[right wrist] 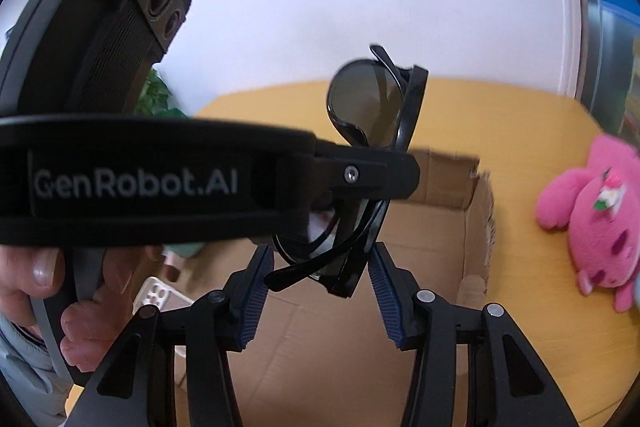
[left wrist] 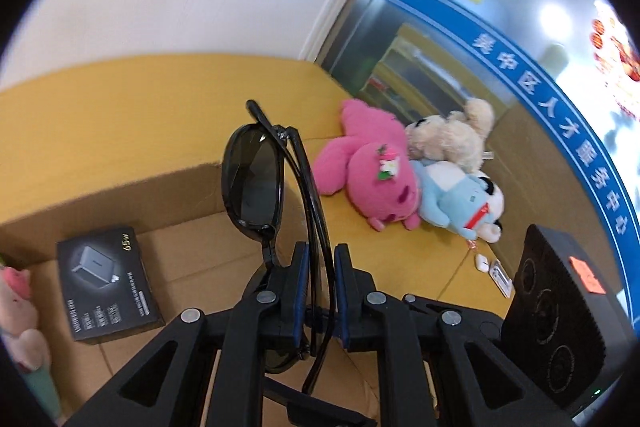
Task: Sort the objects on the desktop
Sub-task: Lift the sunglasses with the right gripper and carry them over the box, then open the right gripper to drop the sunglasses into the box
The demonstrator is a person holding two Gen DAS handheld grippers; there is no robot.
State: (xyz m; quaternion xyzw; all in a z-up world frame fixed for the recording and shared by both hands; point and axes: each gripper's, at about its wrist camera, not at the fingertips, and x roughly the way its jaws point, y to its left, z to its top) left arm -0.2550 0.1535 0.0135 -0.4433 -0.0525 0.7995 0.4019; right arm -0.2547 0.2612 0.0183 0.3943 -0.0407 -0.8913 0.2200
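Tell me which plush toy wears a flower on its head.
The pink plush toy; the cream plush toy and blue-bodied plush toy beside it show no flower.

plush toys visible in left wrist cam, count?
4. Pink plush, cream plush and blue plush lie piled on the yellow table; a pale pink one sits at the left edge by the box. Others may be hidden.

Both wrist views closely share the sunglasses point(left wrist: 256, 179) above the box point(right wrist: 440, 211).
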